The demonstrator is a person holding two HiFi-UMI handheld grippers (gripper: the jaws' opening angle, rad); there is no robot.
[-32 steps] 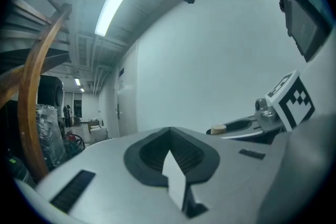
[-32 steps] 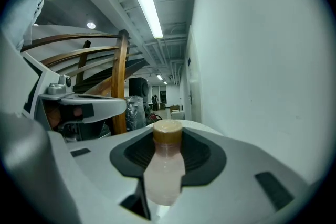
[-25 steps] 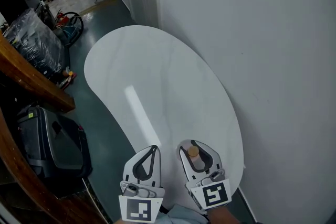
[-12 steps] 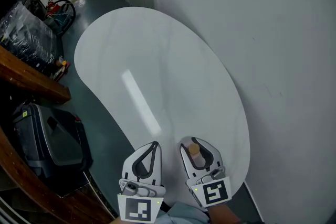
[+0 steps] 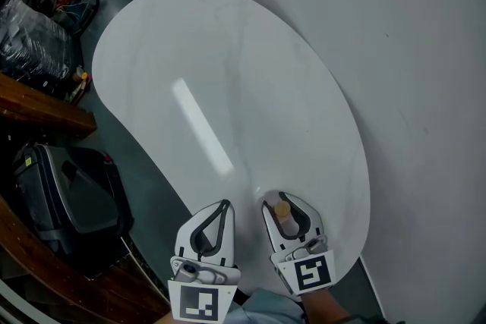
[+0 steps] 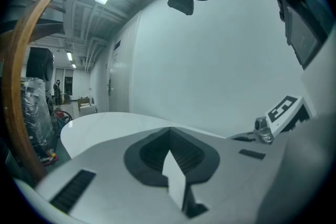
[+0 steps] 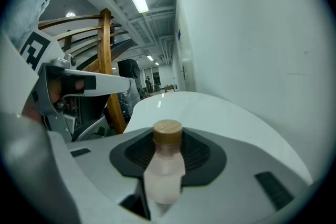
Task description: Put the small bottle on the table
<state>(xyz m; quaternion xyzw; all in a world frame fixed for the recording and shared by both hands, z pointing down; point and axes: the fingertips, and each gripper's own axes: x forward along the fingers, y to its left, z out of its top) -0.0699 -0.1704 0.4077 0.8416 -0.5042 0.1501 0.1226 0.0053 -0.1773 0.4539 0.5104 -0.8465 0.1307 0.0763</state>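
The small bottle [image 5: 282,210], pale pink with a tan cap, stands upright between the jaws of my right gripper [image 5: 282,201], which is shut on its body. In the right gripper view the bottle [image 7: 165,165] fills the middle of the right gripper [image 7: 169,139]. This gripper hovers over the near end of the white oval table [image 5: 228,72]. My left gripper [image 5: 220,206] is just to its left at the table's near edge, jaws together and holding nothing. The left gripper [image 6: 170,131] points along the table [image 6: 105,123].
A white wall [image 5: 395,26] runs close along the table's right side. Left of the table is dark floor with a black suitcase [image 5: 68,193], a wooden rail [image 5: 38,110] and plastic-wrapped goods [image 5: 30,34]. A doorway lies beyond the table's far end.
The head view has shifted so more of the table's far end shows. Both grippers keep their places at the bottom, the bottle still in the right one.
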